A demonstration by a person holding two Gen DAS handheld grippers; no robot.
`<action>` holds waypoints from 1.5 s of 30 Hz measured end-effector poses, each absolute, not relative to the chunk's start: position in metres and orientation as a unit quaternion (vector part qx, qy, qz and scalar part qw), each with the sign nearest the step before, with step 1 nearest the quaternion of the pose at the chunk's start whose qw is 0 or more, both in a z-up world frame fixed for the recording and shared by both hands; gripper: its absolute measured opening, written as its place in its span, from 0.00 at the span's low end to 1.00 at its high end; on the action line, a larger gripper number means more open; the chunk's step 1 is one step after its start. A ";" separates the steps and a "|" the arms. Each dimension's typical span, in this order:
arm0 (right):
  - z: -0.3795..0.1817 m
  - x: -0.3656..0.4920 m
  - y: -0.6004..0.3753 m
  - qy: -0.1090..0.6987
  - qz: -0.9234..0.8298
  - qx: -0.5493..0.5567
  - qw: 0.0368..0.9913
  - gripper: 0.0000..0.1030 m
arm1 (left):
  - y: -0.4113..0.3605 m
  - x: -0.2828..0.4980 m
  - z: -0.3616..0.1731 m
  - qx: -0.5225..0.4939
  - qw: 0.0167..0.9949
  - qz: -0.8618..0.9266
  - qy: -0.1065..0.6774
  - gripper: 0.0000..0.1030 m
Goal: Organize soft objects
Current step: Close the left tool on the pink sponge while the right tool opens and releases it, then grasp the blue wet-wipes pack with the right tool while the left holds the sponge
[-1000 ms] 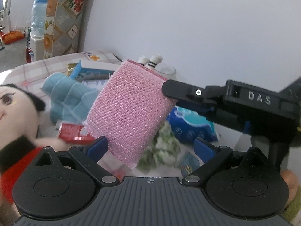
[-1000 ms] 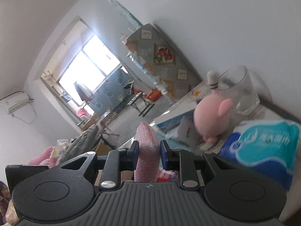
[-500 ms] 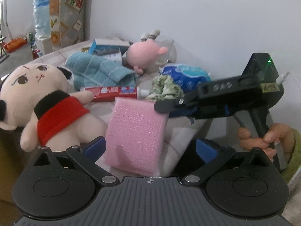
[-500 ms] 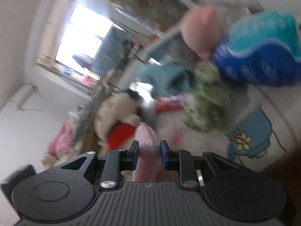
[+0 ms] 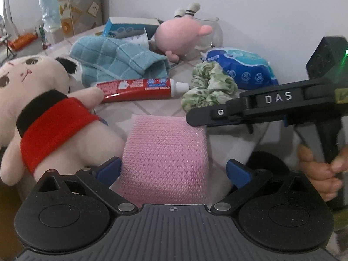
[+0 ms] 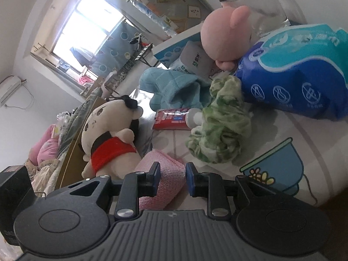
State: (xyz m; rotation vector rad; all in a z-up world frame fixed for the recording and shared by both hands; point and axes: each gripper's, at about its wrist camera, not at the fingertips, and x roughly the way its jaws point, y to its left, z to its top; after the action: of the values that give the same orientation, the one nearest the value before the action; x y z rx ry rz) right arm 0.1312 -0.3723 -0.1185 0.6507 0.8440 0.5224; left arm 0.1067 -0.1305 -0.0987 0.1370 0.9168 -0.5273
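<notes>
A pink mesh sponge lies flat on the table beside a cream plush doll in a red top. My left gripper is open, its blue pads either side of the sponge's near end without gripping it. My right gripper is open just above the sponge, its jaws parted around the sponge's edge; it shows in the left wrist view over the sponge's far right corner. A green scrunchie, a pink plush pig and a teal cloth lie behind.
A red toothpaste tube lies behind the sponge. A blue tissue pack, a glass cup and a blue box stand by the white wall. The table edge drops off beside the doll.
The right gripper carried the pink sponge down from the air, laid it on the table beside the doll and opened its jaws. The left gripper came in around the sponge's near end.
</notes>
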 end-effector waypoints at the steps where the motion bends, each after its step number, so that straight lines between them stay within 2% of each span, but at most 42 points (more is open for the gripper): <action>1: -0.119 0.132 -0.372 0.397 0.247 0.308 0.828 0.29 | -0.130 0.106 -0.098 0.061 0.859 -0.253 0.440 0.99; 6: -0.118 0.135 -0.370 0.395 0.254 0.308 0.827 0.29 | -0.127 0.109 -0.093 0.042 0.853 -0.250 0.456 0.99; 15: -0.116 0.136 -0.365 0.391 0.256 0.299 0.832 0.29 | -0.150 0.116 -0.103 0.101 0.855 -0.201 0.468 0.98; 19: -0.113 0.132 -0.365 0.387 0.260 0.293 0.835 0.31 | -0.151 0.117 -0.103 0.091 0.858 -0.188 0.469 0.92; 20: -0.112 0.130 -0.365 0.385 0.260 0.291 0.836 0.33 | -0.152 0.117 -0.103 0.091 0.860 -0.186 0.467 0.85; 21: -0.112 0.129 -0.367 0.384 0.260 0.291 0.837 0.40 | -0.151 0.117 -0.102 0.090 0.861 -0.185 0.465 0.82; 22: -0.111 0.127 -0.367 0.383 0.259 0.290 0.838 0.47 | -0.150 0.116 -0.102 0.088 0.862 -0.186 0.464 0.81; 28: -0.092 0.110 -0.376 0.358 0.243 0.264 0.862 0.60 | -0.147 0.116 -0.100 0.077 0.862 -0.185 0.466 0.80; 39: -0.032 0.103 -0.410 0.274 0.132 0.135 0.943 0.64 | -0.135 0.113 -0.099 0.049 0.862 -0.177 0.472 0.79; 45: -0.034 0.143 -0.427 0.273 0.072 0.079 0.956 0.64 | -0.129 0.116 -0.099 0.025 0.861 -0.180 0.475 0.79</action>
State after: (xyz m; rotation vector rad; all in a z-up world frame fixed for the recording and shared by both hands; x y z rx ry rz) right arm 0.1428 -0.4274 -0.0340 0.1607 0.5542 0.1455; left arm 0.1159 -0.1286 -0.0989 0.0515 0.9966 -0.3774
